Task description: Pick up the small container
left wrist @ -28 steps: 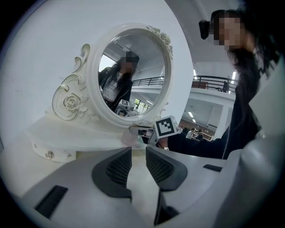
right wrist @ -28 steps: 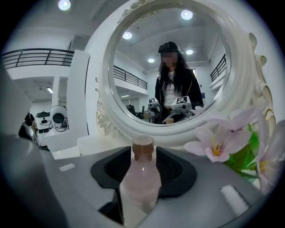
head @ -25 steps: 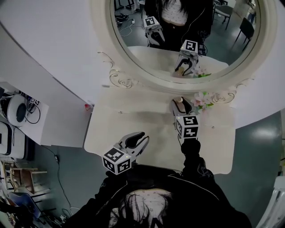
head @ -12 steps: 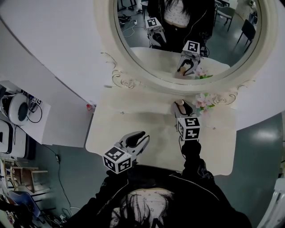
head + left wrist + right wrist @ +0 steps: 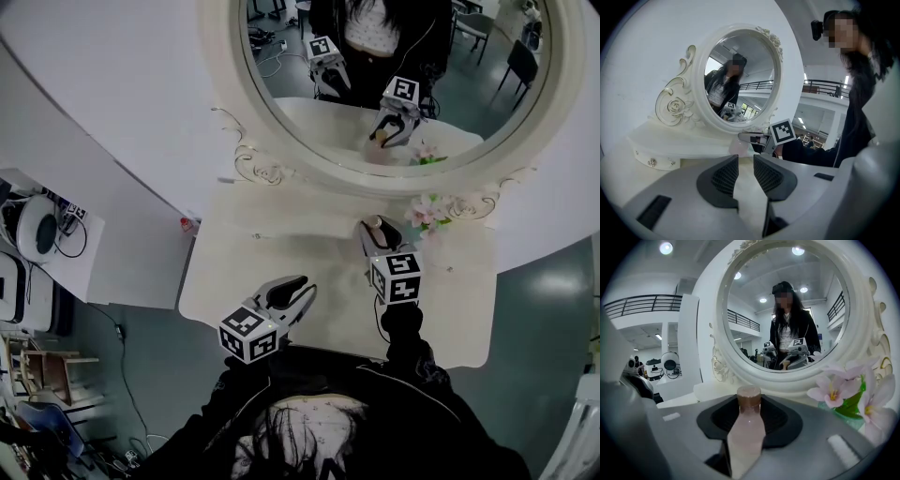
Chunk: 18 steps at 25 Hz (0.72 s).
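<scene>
The small container [image 5: 747, 427] is a pale pink bottle with a brown cap. It stands upright between the jaws of my right gripper [image 5: 749, 425], which press on its sides. In the head view my right gripper [image 5: 376, 232] holds the bottle [image 5: 375, 223] near the back of the white dressing table [image 5: 281, 244], just left of the flowers. My left gripper [image 5: 298, 291] hovers by the table's front edge, shut and with nothing in it. In the left gripper view the left gripper [image 5: 746, 164] points toward the right gripper [image 5: 754, 138].
A large round mirror [image 5: 394, 84] in an ornate white frame rises behind the table. A green vase of pink flowers [image 5: 427, 211] stands right beside the bottle, and the flowers [image 5: 853, 390] are also close on the right in the right gripper view. Shelves with equipment [image 5: 37, 234] stand left.
My right gripper's jaws have drawn in around the bottle and it has shifted slightly left. The left gripper has stayed where it was.
</scene>
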Each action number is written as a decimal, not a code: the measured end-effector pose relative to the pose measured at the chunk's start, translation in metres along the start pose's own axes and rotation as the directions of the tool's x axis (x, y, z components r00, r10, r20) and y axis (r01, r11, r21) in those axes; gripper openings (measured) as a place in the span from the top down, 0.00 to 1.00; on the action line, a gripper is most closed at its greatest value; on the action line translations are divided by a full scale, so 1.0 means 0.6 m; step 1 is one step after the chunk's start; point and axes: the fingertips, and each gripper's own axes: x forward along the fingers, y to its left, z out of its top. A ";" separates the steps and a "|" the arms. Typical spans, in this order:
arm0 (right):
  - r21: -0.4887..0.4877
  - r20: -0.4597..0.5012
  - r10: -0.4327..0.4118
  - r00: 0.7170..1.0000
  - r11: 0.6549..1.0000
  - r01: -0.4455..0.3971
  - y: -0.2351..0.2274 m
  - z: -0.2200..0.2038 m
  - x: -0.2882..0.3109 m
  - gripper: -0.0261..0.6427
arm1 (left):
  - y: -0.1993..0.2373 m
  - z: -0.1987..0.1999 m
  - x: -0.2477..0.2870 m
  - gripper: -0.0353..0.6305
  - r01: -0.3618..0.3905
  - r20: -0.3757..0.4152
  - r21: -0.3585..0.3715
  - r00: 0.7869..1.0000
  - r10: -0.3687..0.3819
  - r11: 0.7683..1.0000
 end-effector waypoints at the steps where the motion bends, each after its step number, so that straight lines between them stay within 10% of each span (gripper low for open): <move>1: -0.001 0.003 0.008 1.000 1.000 -0.008 0.005 0.002 -0.002 0.74 | 0.001 -0.001 0.000 0.82 0.000 -0.001 -0.002 1.000 0.000 1.000; 18: -0.003 0.028 0.108 0.994 0.994 -0.108 0.112 0.034 -0.054 0.74 | 0.001 -0.020 -0.002 0.79 0.086 -0.032 -0.041 0.996 -0.087 0.995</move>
